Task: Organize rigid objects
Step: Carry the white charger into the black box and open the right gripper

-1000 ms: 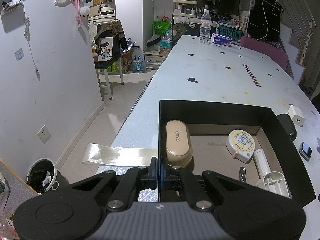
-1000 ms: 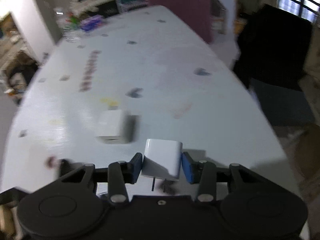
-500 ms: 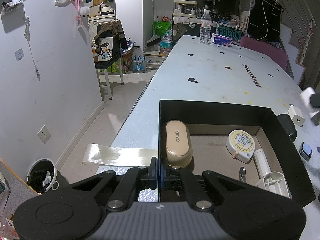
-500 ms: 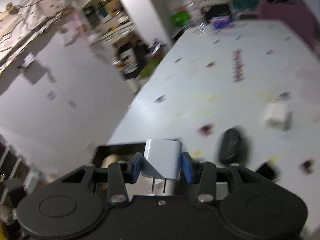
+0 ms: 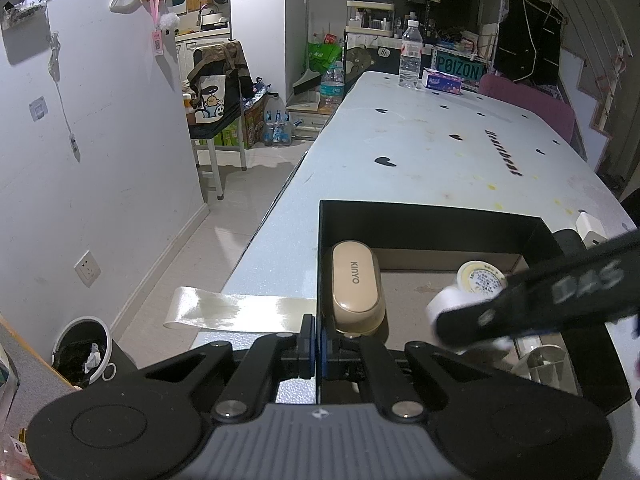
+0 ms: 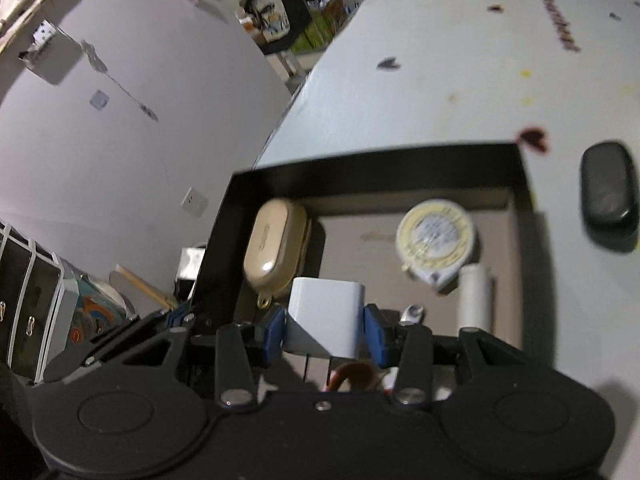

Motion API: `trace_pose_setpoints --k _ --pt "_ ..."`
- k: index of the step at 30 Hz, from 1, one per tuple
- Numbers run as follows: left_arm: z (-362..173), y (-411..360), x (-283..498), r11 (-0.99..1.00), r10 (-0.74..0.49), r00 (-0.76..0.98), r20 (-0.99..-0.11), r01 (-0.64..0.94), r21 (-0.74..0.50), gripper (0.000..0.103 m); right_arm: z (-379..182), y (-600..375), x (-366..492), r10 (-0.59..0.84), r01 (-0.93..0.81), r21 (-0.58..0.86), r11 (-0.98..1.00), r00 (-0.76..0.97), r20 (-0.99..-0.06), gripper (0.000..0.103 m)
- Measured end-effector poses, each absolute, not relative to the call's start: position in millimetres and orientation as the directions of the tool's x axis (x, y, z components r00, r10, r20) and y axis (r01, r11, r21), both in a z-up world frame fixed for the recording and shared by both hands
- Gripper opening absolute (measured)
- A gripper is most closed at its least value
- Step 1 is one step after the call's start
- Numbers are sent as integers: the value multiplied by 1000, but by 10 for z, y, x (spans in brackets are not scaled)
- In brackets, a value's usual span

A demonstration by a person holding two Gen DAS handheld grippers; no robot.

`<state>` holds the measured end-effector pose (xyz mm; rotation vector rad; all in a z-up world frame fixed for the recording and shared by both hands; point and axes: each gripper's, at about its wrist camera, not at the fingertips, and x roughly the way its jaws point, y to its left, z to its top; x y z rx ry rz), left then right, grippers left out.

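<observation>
White charger (image 6: 326, 312) in right gripper (image 6: 325, 330) now over black box (image 6: 376, 168).

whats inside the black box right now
A beige oval case, a round yellow-white tape measure and a white tube. The right gripper and its white charger cover the near floor.

Glossy beige plastic case (image 5: 355, 281), matt black cardboard box (image 5: 424, 222) with a bare brown floor, smooth white charger (image 6: 326, 312).

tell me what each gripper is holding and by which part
Right gripper: small white plastic charger cube, pinched by its two opposite flat sides. Left gripper: clamped on the black cardboard box's left wall.
</observation>
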<state>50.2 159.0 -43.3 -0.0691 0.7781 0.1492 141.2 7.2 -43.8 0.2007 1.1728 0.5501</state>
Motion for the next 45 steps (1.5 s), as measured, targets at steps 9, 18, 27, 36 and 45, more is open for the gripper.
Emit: trace_pose_setpoints --k 9,18,27,36,45 --pt "-422 1580 496 987 107 702 -704 -159 -9 2 -365 -25 1422 592 -260 536 803 254 -765 52" --pt "-421 1586 496 987 107 702 -704 -159 -10 2 -571 92 1411 557 -310 492 813 173 -812 10" --pt "-420 1587 494 987 106 702 -704 -159 -10 2 -788 193 1373 604 -287 558 779 104 -790 3" --pt "-419 1590 494 987 106 702 -704 -159 -11 2 -544 110 1254 598 -339 524 781 165 -784 5" --pt "-418 1585 491 987 106 702 -704 -160 -10 2 -219 -182 1064 544 -400 418 815 283 -790 24"
